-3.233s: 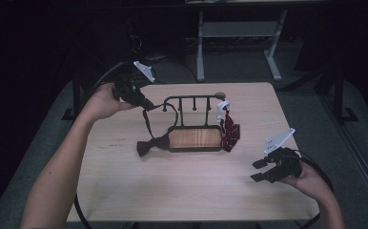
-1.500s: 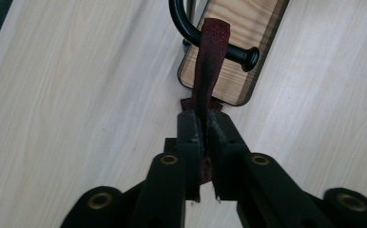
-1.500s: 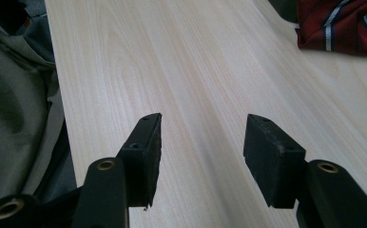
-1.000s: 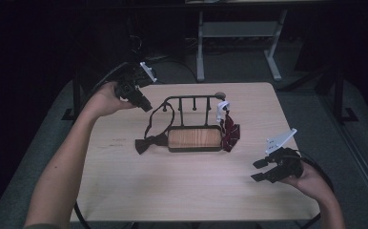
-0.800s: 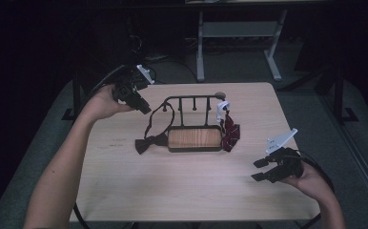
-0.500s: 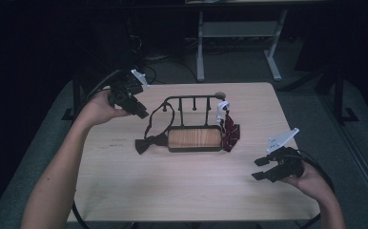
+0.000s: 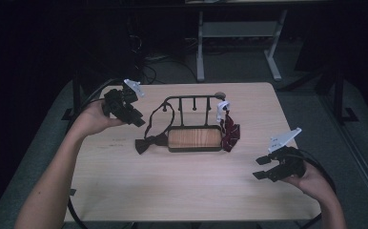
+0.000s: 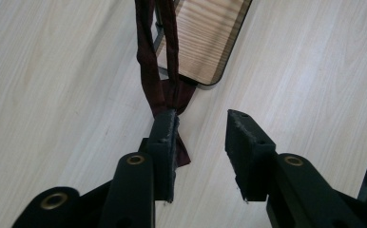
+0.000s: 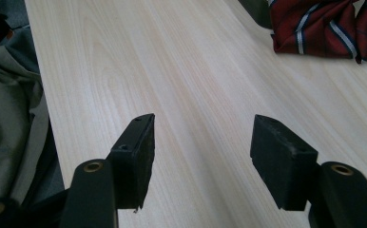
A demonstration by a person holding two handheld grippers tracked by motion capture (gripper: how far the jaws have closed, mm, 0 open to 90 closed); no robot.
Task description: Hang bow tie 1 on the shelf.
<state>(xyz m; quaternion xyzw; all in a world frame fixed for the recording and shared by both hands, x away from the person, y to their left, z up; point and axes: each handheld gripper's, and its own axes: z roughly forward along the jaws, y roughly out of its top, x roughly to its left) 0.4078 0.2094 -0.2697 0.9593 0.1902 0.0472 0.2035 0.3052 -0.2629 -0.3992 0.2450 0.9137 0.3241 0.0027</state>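
1. High view: the soft dark-red bow tie with its thin strap [image 7: 146,142] lies left of centre, beside the black wire stand with a wooden base [image 7: 194,138].
2. Left gripper view: the left gripper [image 8: 201,137] is wide open, strap just above it (floppy, probably light; pinch the strap).
3. Right gripper view: the right gripper [image 9: 201,137] is wide open over the pale wooden table [image 9: 181,85].

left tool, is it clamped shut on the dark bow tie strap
No, the left tool is open; the bow tie strap lies beside one finger, not between them.

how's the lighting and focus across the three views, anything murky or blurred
High view: the table is lit but its surroundings sink into near black, and the bow tie reads as a dark shape. Left gripper view: bright and even, wood grain crisp, the nearest parts of the jaws slightly soft. Right gripper view: bright, the striped tie a little soft.
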